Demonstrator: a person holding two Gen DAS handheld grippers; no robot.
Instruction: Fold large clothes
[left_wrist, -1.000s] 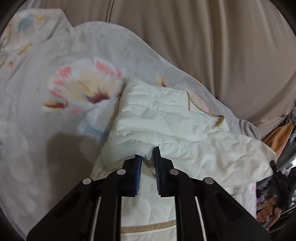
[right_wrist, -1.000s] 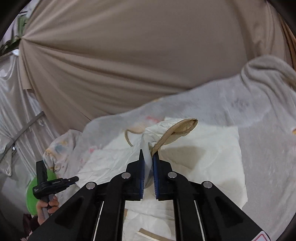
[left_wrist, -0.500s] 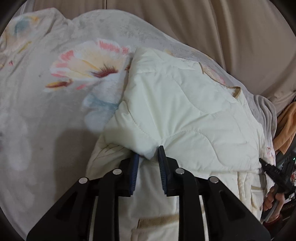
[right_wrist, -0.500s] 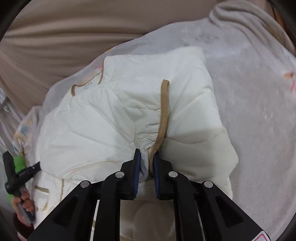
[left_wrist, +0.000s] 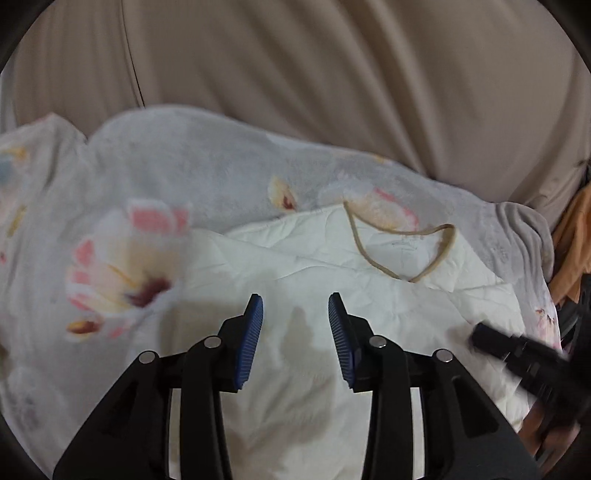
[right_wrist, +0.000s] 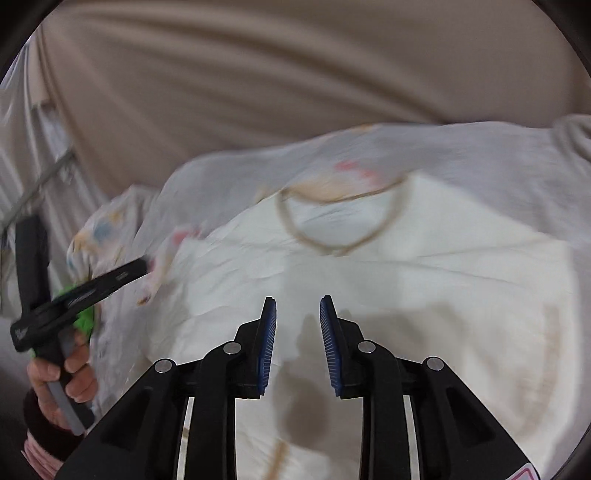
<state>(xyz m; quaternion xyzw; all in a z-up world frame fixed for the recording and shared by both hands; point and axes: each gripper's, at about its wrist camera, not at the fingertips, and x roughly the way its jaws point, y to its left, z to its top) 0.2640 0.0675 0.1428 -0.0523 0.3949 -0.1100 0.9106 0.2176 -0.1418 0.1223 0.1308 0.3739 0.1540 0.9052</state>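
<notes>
Two grippers, both with blue-padded fingers spread apart and nothing held between them. Left gripper (left_wrist: 295, 314) poised above the cream quilted jacket (left_wrist: 314, 387), fingers (left_wrist: 251, 339) clear of the cloth, their shadow cast on the fabric just below and ahead. Jacket spread flat directly beneath and ahead of the left gripper, its tan-trimmed neckline (left_wrist: 402, 247) farther ahead and slightly to the right. Underneath the jacket, a pale floral blanket (left_wrist: 122, 269), large pink flower print off to the left of the gripper. Beyond the blanket, a beige curtain (left_wrist: 332, 92) across the whole background. Right gripper (left_wrist: 517, 354) seen blurred at the lower right edge of the left view, over the jacket's right side.

Right gripper (right_wrist: 295, 314) likewise apart and hovering over the jacket (right_wrist: 443, 295), neckline (right_wrist: 332, 221) ahead and blurred. To its left, the left gripper (right_wrist: 77, 291) gripped by a hand (right_wrist: 70, 384), near the jacket's left edge. Something bright green (right_wrist: 85, 317) behind that hand, too hidden to identify.
</notes>
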